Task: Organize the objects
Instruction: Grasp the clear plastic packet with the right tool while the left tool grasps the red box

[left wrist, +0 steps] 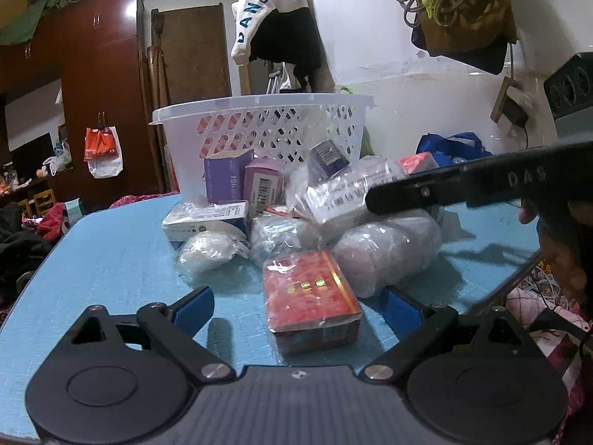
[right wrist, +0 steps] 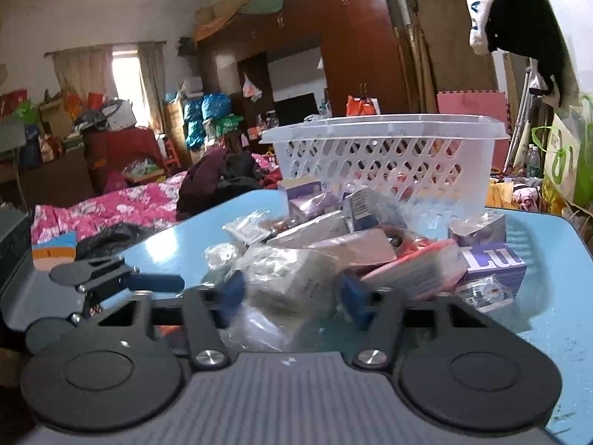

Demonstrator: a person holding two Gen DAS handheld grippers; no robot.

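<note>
Crowding the basket [left wrist: 259, 126], wrapped packages [left wrist: 385, 248] block its front.

My left gripper [left wrist: 298, 306] is black, with blue pads [left wrist: 194, 306], silver screws, round discs and a ribbed grey body at 6 o'clock. My right gripper [right wrist: 292, 291] matches it; at 3 o'clock in the left view it reads "DAS".

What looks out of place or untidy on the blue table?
The packages lie in a loose heap on the blue table, some tilted against each other, in front of the white basket rather than inside it. A red box lies apart, nearest the left tool.
</note>
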